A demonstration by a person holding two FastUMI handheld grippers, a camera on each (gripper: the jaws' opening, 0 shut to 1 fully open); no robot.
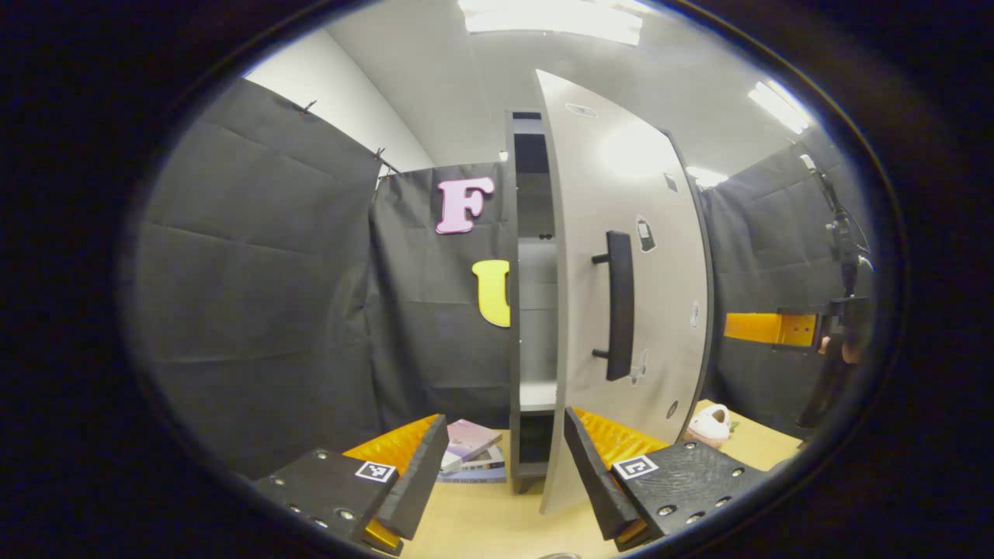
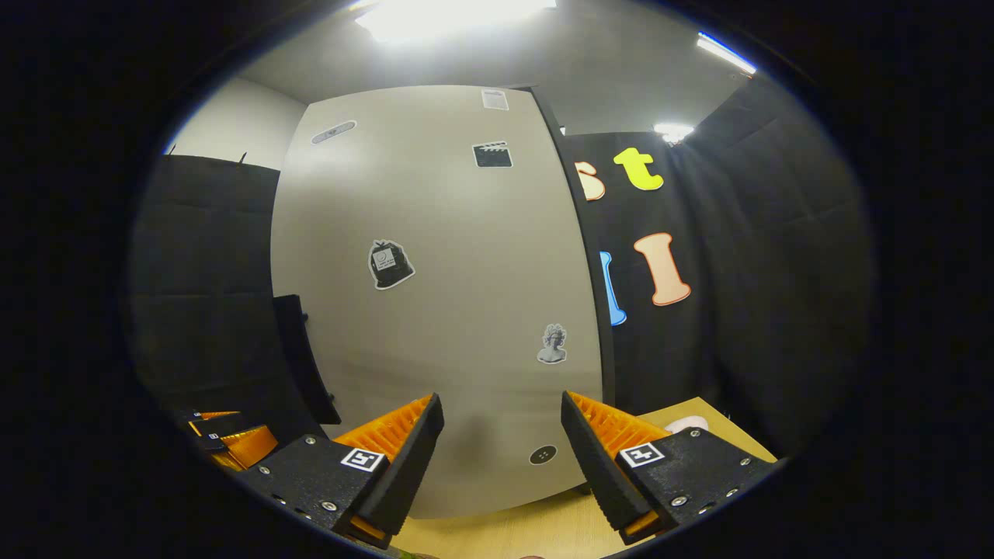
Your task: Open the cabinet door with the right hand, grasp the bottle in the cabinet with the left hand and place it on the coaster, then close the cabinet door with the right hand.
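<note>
A tall grey cabinet [image 1: 519, 233] stands on the wooden table with its door [image 1: 621, 194] swung partly open. The door's black bar handle [image 1: 619, 305] faces me in the left gripper view. Through the gap I see a bare shelf [image 1: 537, 396]; the door hides most of the inside. My left gripper [image 1: 505, 466] is open and held in front of the gap, nothing between its fingers. My right gripper [image 2: 501, 450] is open close to the door's sticker-covered face [image 2: 435, 295], with the handle [image 2: 303, 357] off to its left. It also appears far right as my right gripper [image 1: 776, 328].
A few books [image 1: 470, 454] lie on the table left of the cabinet's foot. A small pink and white plush [image 1: 710, 423] sits on the table right of the door. My left gripper [image 2: 225, 439] shows low at the left of the right gripper view.
</note>
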